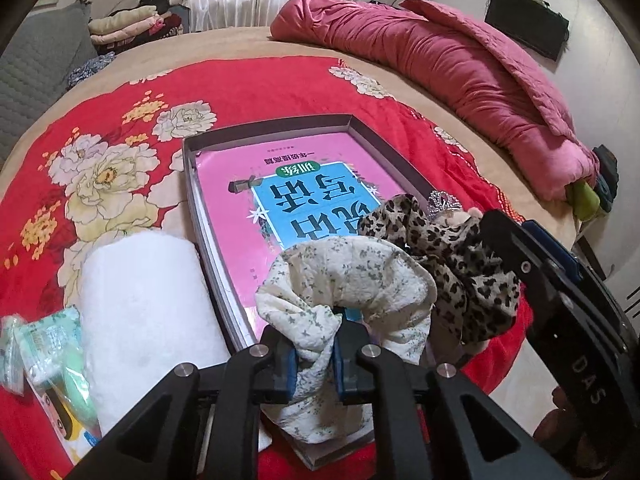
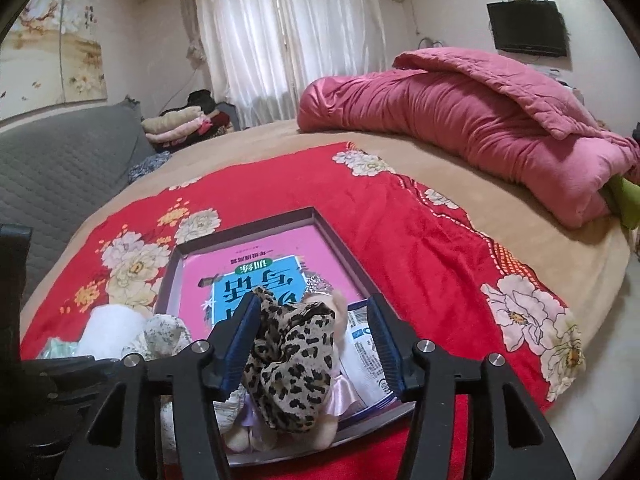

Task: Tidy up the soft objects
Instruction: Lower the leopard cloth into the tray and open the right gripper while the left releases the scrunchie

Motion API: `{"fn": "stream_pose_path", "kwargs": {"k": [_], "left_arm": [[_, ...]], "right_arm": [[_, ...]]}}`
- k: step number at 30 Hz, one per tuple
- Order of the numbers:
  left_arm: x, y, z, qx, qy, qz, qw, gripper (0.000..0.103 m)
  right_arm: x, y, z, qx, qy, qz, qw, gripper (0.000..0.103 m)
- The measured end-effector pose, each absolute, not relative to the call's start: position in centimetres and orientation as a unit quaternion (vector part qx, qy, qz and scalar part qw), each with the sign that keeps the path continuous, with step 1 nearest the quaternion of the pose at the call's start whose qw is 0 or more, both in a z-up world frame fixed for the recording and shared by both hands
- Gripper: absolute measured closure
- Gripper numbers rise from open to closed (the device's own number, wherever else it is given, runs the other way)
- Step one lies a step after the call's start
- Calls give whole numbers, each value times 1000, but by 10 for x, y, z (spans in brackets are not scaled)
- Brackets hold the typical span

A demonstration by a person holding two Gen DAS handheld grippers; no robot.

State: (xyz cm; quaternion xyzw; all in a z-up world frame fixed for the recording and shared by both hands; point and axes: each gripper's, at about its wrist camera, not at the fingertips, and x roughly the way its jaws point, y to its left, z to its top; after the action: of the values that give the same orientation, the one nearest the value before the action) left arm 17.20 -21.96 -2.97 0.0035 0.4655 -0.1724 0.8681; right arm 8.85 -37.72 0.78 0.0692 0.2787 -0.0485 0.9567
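Observation:
My left gripper (image 1: 316,364) is shut on a cream floral cloth (image 1: 348,276), whose loop bulges over the near end of a shallow dark box (image 1: 192,184). To its right, a leopard-print cloth (image 1: 460,256) lies draped over a plush doll with a small tiara (image 1: 442,202). In the right wrist view, my right gripper (image 2: 314,344) stands open around the leopard-print cloth (image 2: 292,364). The left pad brushes the cloth; the right pad is clear of it. The doll's beige head (image 2: 340,304) peeks out behind.
The box (image 2: 340,240) holds a pink book (image 1: 240,184) and a printed packet (image 2: 364,356), and sits on a red floral blanket (image 1: 260,88). Left of it lie a white rolled towel (image 1: 148,312) and plastic packets (image 1: 48,344). A pink quilt (image 1: 440,60) is bunched at the back right.

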Motion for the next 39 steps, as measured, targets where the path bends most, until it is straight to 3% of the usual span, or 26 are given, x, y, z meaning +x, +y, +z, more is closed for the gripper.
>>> {"fn": "stream_pose_path", "kwargs": {"k": [4, 10, 16, 19, 28, 39], "left_arm": [[178, -223, -31, 10, 475, -168, 864, 85], [187, -225, -28, 25, 504, -186, 843, 67], [187, -223, -17, 30, 497, -186, 847, 64], [193, -218, -18, 27, 512, -164, 843, 56], [186, -230, -17, 104, 531, -167, 824, 56], [180, -222, -3, 63, 500, -177, 845, 56]], "right_arm": [[90, -375, 7, 64, 282, -46, 956, 45], [90, -375, 5, 63, 285, -50, 955, 42], [92, -376, 3, 67, 287, -52, 954, 40], [91, -377, 3, 68, 286, -54, 954, 39], [90, -379, 3, 71, 287, -55, 954, 39], [91, -380, 3, 76, 286, -55, 954, 34]]}}
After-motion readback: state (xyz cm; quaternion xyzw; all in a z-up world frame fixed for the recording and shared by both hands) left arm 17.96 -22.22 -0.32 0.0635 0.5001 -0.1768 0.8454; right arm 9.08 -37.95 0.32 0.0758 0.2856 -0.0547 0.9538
